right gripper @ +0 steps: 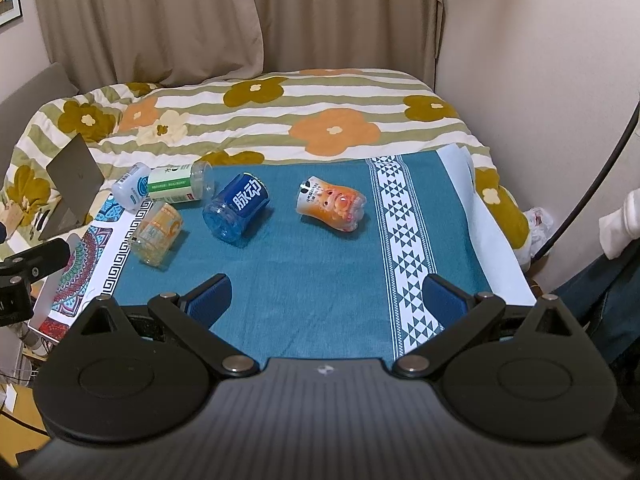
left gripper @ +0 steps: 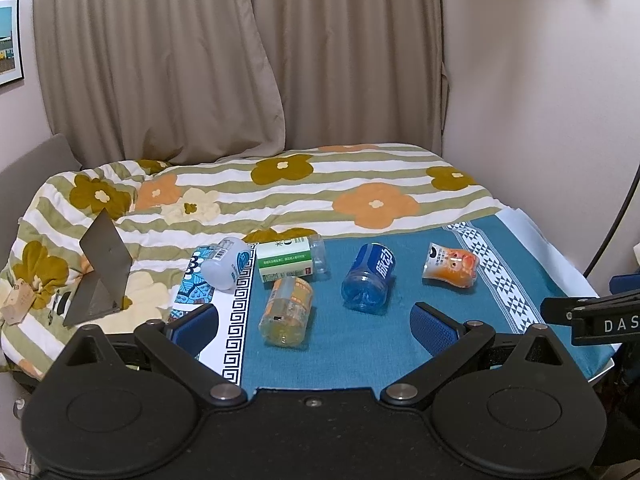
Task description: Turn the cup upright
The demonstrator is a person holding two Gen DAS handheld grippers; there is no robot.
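Several cups made from cut bottles lie on their sides on a teal cloth (left gripper: 340, 352) (right gripper: 312, 264). An orange one with a cartoon face (left gripper: 451, 265) (right gripper: 332, 204) lies at the right. A blue one (left gripper: 369, 278) (right gripper: 237, 209) lies in the middle. A yellow-orange one (left gripper: 287, 306) (right gripper: 157, 234), a green-and-white one (left gripper: 290, 260) (right gripper: 176, 184) and a white-and-blue one (left gripper: 228, 263) (right gripper: 131, 189) lie at the left. My left gripper (left gripper: 316, 324) is open and empty, just short of the yellow-orange and blue cups. My right gripper (right gripper: 326, 300) is open and empty, short of the orange cup.
A flowered striped quilt (left gripper: 280, 188) (right gripper: 280, 112) covers the bed behind the cloth. A grey folding stand (left gripper: 102, 272) (right gripper: 70, 188) stands at the left. Curtains and a wall rise behind. A patterned mat (left gripper: 224, 320) (right gripper: 80, 272) borders the cloth's left side.
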